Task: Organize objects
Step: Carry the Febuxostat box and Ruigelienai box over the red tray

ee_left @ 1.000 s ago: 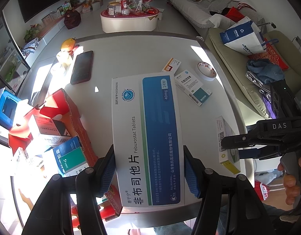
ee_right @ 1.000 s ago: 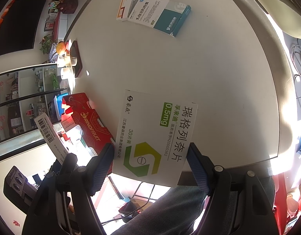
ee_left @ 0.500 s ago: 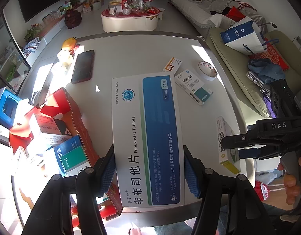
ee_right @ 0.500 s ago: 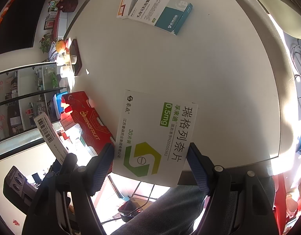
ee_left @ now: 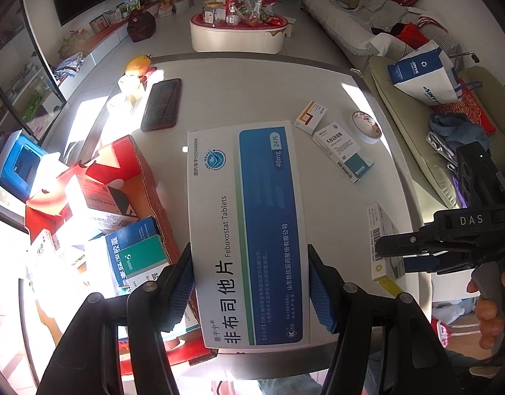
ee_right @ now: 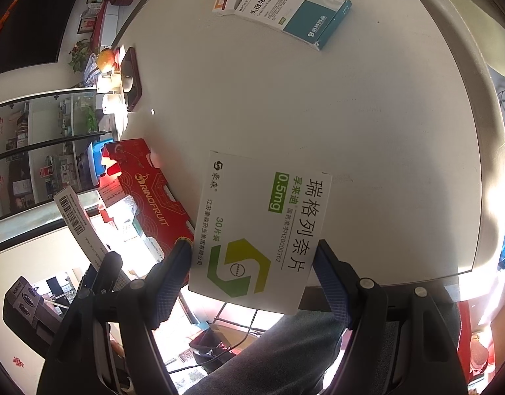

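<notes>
Left wrist: two loose boxes [ee_left: 341, 151], one tape roll [ee_left: 366, 127].

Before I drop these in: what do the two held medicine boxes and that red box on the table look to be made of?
Blue-and-white box in the left claw: thin printed paperboard, smooth, probably coated; crisp folded edges.
Green-logo box in the right claw: same kind of card, matte white.
Red box: likely cardboard, glossy red print outside, brown raw inner face.

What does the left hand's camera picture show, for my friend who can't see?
The left gripper holds a blue and white medicine box above a white table. A red box of medicine packs sits left.
</notes>
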The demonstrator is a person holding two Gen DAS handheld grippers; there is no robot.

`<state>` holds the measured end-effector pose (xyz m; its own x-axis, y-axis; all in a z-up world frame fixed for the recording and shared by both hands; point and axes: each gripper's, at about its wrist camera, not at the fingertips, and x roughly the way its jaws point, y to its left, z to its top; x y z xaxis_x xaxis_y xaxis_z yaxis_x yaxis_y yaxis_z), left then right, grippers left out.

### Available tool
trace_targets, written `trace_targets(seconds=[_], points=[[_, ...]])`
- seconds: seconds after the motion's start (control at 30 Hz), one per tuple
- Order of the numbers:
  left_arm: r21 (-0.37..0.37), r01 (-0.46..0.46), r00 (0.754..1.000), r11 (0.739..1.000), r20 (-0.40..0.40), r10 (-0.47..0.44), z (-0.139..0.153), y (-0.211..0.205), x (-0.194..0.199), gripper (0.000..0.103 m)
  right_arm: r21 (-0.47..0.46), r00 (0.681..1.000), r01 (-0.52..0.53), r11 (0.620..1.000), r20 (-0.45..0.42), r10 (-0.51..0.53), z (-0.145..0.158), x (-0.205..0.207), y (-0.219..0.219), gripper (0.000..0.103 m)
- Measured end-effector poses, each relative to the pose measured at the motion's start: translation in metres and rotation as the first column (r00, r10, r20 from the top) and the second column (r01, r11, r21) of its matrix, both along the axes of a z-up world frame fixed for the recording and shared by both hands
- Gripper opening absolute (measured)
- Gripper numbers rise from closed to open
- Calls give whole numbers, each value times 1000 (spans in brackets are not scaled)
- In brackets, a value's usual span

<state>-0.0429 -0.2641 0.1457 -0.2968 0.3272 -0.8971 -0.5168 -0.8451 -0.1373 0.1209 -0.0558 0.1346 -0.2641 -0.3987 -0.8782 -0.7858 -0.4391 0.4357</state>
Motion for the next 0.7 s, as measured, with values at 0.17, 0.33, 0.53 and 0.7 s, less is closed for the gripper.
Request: trace_targets(seconds=[0.17,0.33,0.53,0.7], points=[[-11,-115,992,993,-52,114,6,-31,-4,66,51,984,-179,983,-4,179,6,-37,-27,75],[-45,-250,967,967,-62,247,3,-80,-10,67,31,940,-336,941,-53,337,4,-87,-75,75],[-89,-374,927,923,-62,370,-3,-128,-7,66,-14,896,-437,899,-91,434,-1,-128,-124,75],[-110,-429,903,897,-53,426,-10,-145,1,67,-25,866,-494,869,-102,489,-1,-143,-150,75]])
